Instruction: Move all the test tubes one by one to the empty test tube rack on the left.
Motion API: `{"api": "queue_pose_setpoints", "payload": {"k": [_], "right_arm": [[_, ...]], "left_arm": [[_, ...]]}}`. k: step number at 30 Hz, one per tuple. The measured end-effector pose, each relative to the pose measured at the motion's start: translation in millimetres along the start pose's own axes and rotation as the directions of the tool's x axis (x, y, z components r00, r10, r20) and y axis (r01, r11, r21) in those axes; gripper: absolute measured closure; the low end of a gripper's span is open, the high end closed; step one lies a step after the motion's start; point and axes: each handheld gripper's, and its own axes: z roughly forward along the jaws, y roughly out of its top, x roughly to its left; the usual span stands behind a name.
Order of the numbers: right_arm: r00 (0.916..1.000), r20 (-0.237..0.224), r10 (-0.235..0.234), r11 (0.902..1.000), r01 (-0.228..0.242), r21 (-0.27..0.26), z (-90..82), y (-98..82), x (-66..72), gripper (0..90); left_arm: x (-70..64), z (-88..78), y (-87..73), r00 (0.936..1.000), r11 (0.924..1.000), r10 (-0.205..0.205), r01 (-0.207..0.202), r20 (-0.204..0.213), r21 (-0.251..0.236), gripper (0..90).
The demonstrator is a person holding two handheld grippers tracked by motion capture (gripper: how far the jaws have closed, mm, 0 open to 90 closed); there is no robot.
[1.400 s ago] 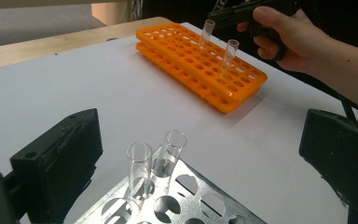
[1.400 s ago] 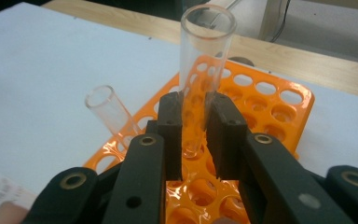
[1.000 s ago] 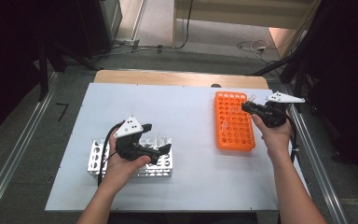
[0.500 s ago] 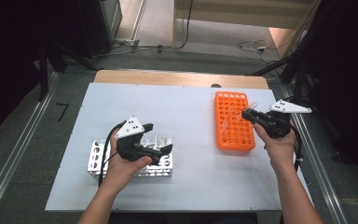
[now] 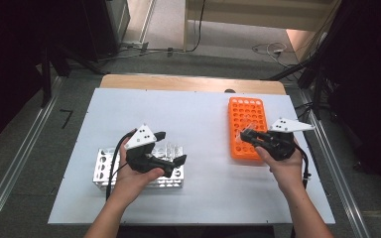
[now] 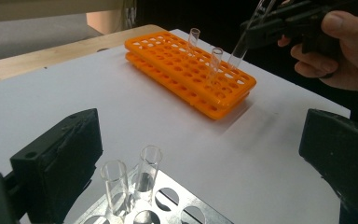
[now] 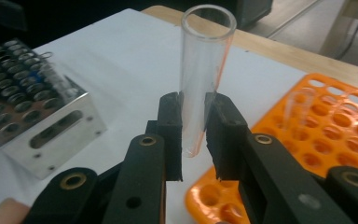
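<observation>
1. In the centre of the right gripper view, a clear glass test tube (image 7: pixel 204 70) is seen clamped upright between the two black jaws of the right gripper (image 7: pixel 194 135), its open mouth at the top of the frame.
2. In the high view, the right gripper (image 5: pixel 250 135) is held at the right of the frame, over the near right edge of the orange rack (image 5: pixel 247 126).
3. In the left gripper view, two empty tubes (image 6: pixel 204 51) are seen standing in holes of the orange rack (image 6: pixel 186 70) at the upper centre, with the held tube (image 6: pixel 244 39) slanted above its near corner.
4. The jaws of the left gripper (image 6: pixel 200 154) are held wide apart at the lower left and lower right of that view, with nothing pressed between them.
5. Between them, at the bottom of the frame, two empty glass tubes (image 6: pixel 130 179) stand side by side in the metal rack (image 6: pixel 177 205).
6. In the high view, the metal rack (image 5: pixel 104 168) lies at the lower left of the white bench (image 5: pixel 188 119), under the left gripper (image 5: pixel 171 148).
</observation>
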Motion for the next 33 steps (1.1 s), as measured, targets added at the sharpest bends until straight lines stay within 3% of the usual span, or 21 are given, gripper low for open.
{"api": "queue_pose_setpoints", "payload": {"k": [11, 16, 22, 33], "right_arm": [[0.9913, -0.106, -0.078, 0.9962, 0.082, 0.03, 18.6, 1.8, 43.7, 74.3], [0.985, -0.143, -0.096, 0.9947, 0.1, 0.021, 23.1, 3.0, 55.9, 74.3], [0.9742, -0.191, -0.12, 0.9917, 0.127, 0.021, 27.5, 4.9, 71.9, 74.3], [0.9535, -0.254, -0.162, 0.9838, 0.176, 0.033, 36.0, 6.8, 98.0, 74.3]], "left_arm": [[-9.8, 8.4, 3.3, 0.9997, 0.9999, 0.015, -0.015, 0.021, -0.001, 0.0], [-16.3, 11.8, 5.0, 0.9985, 0.9997, 0.025, -0.025, 0.048, -0.008, 6.3], [-30.7, 15.3, 9.2, 0.9973, 0.9983, 0.056, -0.056, 0.047, -0.016, 24.1], [-48.4, 15.8, 14.6, 0.99, 0.995, 0.087, -0.081, 0.111, -0.059, 51.5]]}}
